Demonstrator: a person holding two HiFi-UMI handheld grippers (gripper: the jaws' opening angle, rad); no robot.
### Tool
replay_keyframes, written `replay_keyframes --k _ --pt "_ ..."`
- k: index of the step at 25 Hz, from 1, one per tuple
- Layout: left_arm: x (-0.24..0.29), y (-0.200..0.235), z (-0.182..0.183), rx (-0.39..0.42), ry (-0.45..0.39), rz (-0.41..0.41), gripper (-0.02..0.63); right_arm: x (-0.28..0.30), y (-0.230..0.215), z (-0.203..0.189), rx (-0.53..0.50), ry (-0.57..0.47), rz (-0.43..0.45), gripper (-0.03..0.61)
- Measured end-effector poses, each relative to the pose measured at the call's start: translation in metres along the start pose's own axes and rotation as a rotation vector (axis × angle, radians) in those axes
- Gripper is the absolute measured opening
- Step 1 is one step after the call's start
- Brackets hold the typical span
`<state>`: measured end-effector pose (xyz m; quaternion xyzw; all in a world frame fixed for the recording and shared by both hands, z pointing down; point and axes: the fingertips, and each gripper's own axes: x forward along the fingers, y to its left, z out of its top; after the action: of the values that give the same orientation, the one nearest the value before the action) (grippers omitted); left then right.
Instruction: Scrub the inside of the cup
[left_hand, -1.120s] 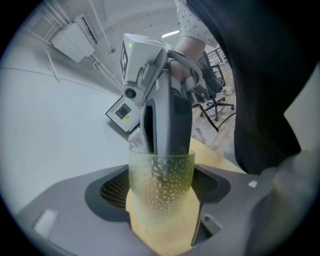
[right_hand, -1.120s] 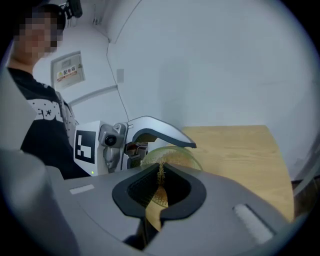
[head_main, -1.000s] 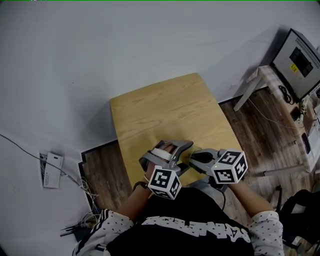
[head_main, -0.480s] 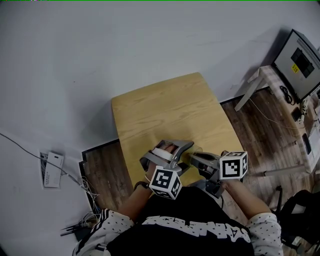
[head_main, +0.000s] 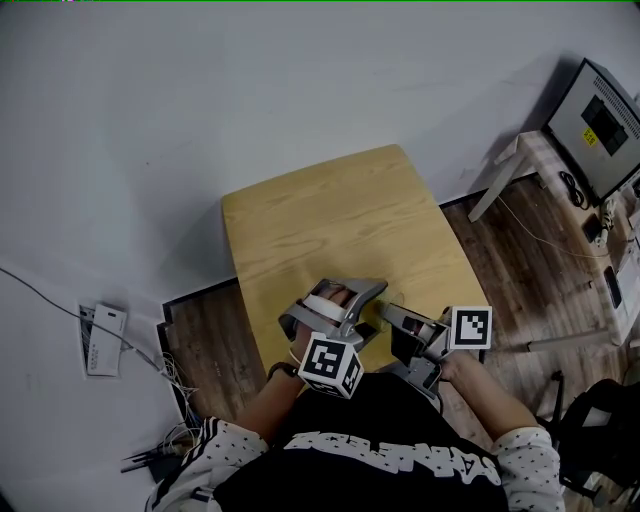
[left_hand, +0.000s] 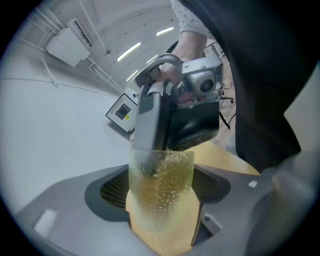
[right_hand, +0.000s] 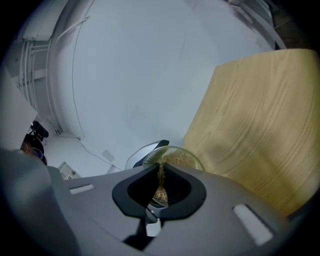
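A clear dimpled cup (left_hand: 165, 172) sits between the jaws of my left gripper (left_hand: 162, 194), which is shut on its sides. In the head view both grippers meet over the near edge of the wooden table (head_main: 330, 220): the left gripper (head_main: 372, 308) and the right gripper (head_main: 389, 315) point at each other, and the cup is mostly hidden between them. The right gripper (right_hand: 160, 187) is shut on a golden fibrous scrubber (right_hand: 160, 194). Its tip reaches the cup's open mouth (right_hand: 187, 159). From the left gripper view, the right gripper (left_hand: 152, 120) enters the cup from above.
A grey box with a screen (head_main: 598, 115) stands on a white stand at the right. Cables and a white card (head_main: 105, 340) lie on the floor at the left. The person's torso (head_main: 390, 450) presses close to the table's near edge.
The right gripper has rolled about its own axis, so its marker cube shows a different face, and it has shifted slightly. The left gripper and the cup have stayed still.
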<state>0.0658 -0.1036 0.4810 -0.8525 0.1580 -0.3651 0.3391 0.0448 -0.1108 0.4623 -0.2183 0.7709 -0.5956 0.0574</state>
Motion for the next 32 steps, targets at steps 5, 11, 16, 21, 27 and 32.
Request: replay_keyframes --k 5,11,16,21,27,32 --pt "-0.001 -0.001 0.002 0.014 -0.005 0.013 0.373 -0.002 0.003 0.001 0.124 -0.043 0.067 0.026" --pt "-0.003 0.0 0.002 0.007 -0.015 0.019 0.373 -0.002 0.004 0.001 0.15 -0.053 0.088 0.026" --pt "-0.004 0.0 0.003 -0.013 -0.031 0.026 0.373 -0.003 0.007 0.001 0.152 -0.056 0.103 0.028" --pt "-0.003 -0.001 0.001 -0.028 -0.034 0.019 0.373 -0.002 0.006 0.0 0.106 -0.041 0.089 0.028" --pt "0.0 -0.005 -0.009 -0.032 -0.01 0.007 0.373 -0.004 0.005 0.002 0.089 -0.029 0.086 0.028" --pt "0.006 -0.003 -0.013 -0.065 -0.003 0.011 0.373 -0.005 0.002 0.006 0.094 -0.026 0.086 0.028"
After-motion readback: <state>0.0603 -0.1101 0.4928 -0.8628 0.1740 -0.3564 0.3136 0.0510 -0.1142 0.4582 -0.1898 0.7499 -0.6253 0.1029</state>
